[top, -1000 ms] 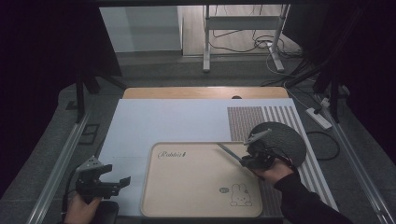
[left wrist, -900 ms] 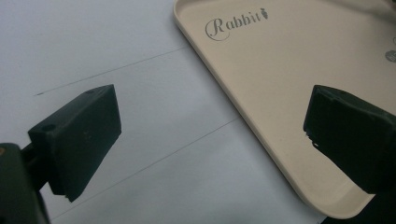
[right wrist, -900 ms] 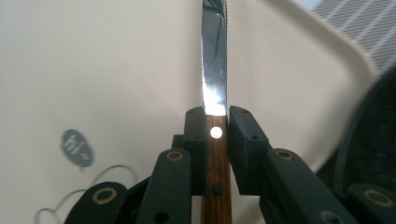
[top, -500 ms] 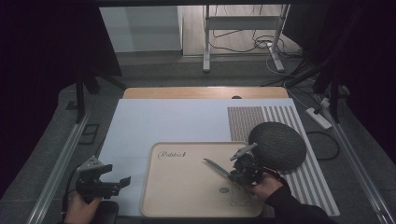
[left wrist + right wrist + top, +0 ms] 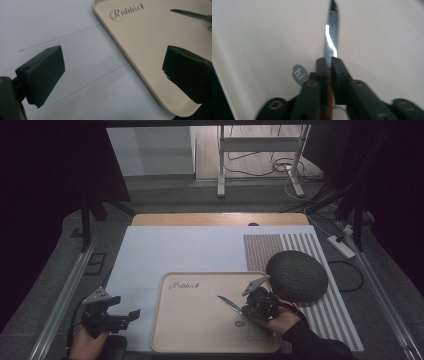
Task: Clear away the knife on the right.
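A knife (image 5: 229, 304) with a serrated blade and a wooden handle is clamped in my right gripper (image 5: 246, 309), blade pointing left over the beige tray (image 5: 200, 325) printed "Rabbit". The right gripper view has the blade (image 5: 331, 37) running up from between the shut jaws (image 5: 328, 67), above the tray's pale floor (image 5: 262, 37). Those jaws have just been closing tighter on the handle. My left gripper (image 5: 127, 315) rests open on the white mat, left of the tray. In its own view the left gripper (image 5: 113, 70) holds nothing, with the tray's corner (image 5: 150, 45) and the knife tip (image 5: 190, 14) beyond.
A dark round woven pad (image 5: 296, 276) lies on a striped cloth (image 5: 260, 251) just right of the tray. The white mat (image 5: 190, 250) stretches behind the tray. Metal rails (image 5: 65, 295) run along both table sides.
My right gripper carried the knife from beside the dark round pad leftward and nearer, to over the tray's right half. The left gripper stayed put.
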Available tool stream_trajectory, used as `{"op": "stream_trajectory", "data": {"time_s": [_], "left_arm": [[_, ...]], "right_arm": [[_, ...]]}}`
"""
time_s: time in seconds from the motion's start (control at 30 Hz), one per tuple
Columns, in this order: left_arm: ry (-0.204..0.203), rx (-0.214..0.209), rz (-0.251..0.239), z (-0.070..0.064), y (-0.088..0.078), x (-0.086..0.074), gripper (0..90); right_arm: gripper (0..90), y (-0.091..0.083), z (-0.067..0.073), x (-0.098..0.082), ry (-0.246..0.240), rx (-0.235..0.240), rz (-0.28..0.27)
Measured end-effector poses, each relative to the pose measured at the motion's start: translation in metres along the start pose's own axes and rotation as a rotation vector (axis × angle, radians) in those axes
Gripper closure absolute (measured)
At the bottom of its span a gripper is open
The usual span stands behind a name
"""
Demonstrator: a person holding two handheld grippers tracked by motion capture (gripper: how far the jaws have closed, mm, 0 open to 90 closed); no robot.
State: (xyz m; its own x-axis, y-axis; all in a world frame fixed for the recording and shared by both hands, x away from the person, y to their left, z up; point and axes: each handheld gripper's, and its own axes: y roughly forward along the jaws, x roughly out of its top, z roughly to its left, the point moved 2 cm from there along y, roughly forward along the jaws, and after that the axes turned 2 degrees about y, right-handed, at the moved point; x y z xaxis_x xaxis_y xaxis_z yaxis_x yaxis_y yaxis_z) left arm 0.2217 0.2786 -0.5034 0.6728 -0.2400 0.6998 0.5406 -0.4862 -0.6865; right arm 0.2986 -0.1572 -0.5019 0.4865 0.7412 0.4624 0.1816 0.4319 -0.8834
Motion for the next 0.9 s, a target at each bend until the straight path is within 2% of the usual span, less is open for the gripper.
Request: {"op": "stream_trajectory", "data": {"time_s": [0.17,0.3,0.4,0.57,0.6,0.63,0.73,0.9], "left_arm": [[-0.001,0.001,0.001,0.000,0.000,0.000,4.3],[0.000,0.001,0.001,0.000,0.000,0.000,4.4],[0.003,0.001,0.000,0.000,0.000,0.000,4.4],[0.004,0.001,0.001,0.000,0.000,0.000,4.4],[0.005,0.002,0.002,-0.001,0.000,0.000,4.4],[0.005,0.002,0.002,-0.001,0.000,0.000,4.4],[0.005,0.003,0.003,-0.001,0.000,0.000,4.4],[0.005,0.005,0.005,-0.001,0.000,0.000,4.5]], "right_arm": [[89.7,0.013,0.010,0.007,-0.056,0.017,0.035],[89.6,0.022,0.008,0.009,-0.083,0.005,0.066],[89.7,0.023,0.001,0.006,-0.058,0.017,0.072],[89.6,0.016,-0.013,-0.001,-0.017,-0.006,0.075],[89.6,0.013,-0.020,-0.005,0.009,-0.015,0.072],[89.6,0.013,-0.020,-0.005,0.009,-0.015,0.072],[89.6,0.007,-0.034,-0.012,0.056,-0.034,0.069],[89.6,0.001,-0.046,-0.020,0.095,-0.046,0.070]]}}
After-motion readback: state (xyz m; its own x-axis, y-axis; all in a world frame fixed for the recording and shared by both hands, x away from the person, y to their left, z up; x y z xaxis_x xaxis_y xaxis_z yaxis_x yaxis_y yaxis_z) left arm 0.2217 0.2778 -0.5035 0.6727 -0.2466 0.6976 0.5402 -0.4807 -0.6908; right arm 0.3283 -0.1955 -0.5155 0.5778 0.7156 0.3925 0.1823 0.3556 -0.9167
